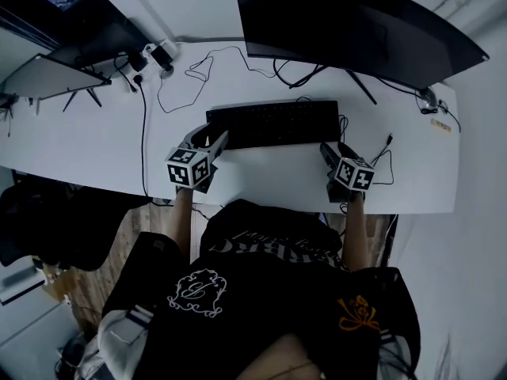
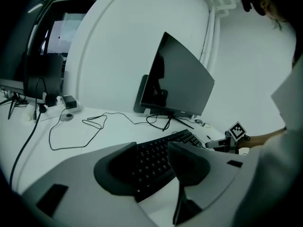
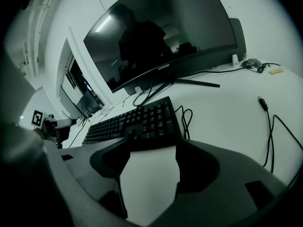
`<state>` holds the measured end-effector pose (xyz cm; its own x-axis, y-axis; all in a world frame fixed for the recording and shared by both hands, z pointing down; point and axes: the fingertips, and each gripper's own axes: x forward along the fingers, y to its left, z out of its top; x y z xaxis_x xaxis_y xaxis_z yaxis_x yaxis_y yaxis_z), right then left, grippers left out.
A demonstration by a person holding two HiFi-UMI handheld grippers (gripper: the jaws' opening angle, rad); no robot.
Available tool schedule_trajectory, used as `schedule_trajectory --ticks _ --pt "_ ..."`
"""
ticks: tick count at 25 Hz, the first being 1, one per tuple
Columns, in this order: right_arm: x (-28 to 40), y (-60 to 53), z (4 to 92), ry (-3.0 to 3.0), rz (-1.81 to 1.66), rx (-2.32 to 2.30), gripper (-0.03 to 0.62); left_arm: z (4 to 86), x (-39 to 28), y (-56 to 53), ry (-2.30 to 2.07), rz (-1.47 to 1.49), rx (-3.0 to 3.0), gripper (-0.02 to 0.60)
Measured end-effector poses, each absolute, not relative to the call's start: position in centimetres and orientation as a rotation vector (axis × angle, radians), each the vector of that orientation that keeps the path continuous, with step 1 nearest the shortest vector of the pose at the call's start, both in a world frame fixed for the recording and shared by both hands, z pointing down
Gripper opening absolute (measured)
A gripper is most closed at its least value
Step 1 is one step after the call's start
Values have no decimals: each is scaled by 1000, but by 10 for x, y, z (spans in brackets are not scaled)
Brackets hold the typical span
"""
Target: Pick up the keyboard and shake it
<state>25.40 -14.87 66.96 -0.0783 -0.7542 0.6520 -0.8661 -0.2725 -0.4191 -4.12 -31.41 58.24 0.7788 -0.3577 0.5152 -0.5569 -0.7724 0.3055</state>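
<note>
The black keyboard [image 1: 273,123] lies flat on the white desk [image 1: 79,141] in front of the curved monitor [image 1: 348,22]. My left gripper [image 1: 212,139] is at its near left corner. In the left gripper view the jaws stand apart with the keyboard's [image 2: 161,155] left end between them, and the pads do not press on it. My right gripper [image 1: 331,150] is open just short of the near right corner. In the right gripper view, bare desk shows between the jaws and the keyboard [image 3: 137,122] lies just beyond them.
Loose black cables [image 1: 186,77] trail across the desk behind the keyboard, and another cable [image 3: 270,126] lies to its right. A second screen [image 1: 47,74] stands at the far left. The monitor's stand legs [image 3: 189,82] sit behind the keyboard. The desk's front edge is close to my body.
</note>
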Motion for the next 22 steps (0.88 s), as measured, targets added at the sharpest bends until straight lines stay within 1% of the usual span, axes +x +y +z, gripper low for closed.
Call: schedule_trajectory --ticks 3,9,14,19,22 --pt "265 -151 680 -1763 1281 2051 316 604 -48 -329 -695 671 2485 218" --pt "280 -165 673 -1749 1310 2115 316 644 -58 -354 -696 791 2406 252" --pt "283 -175 679 -1736 1296 2113 317 668 -60 -369 -691 896 2357 291" --pt "280 -177 693 -1758 1300 2061 319 681 -61 -380 -674 890 2305 330" --pt "277 -179 689 -1757 1294 2049 325 683 -56 -382 -625 837 2280 334"
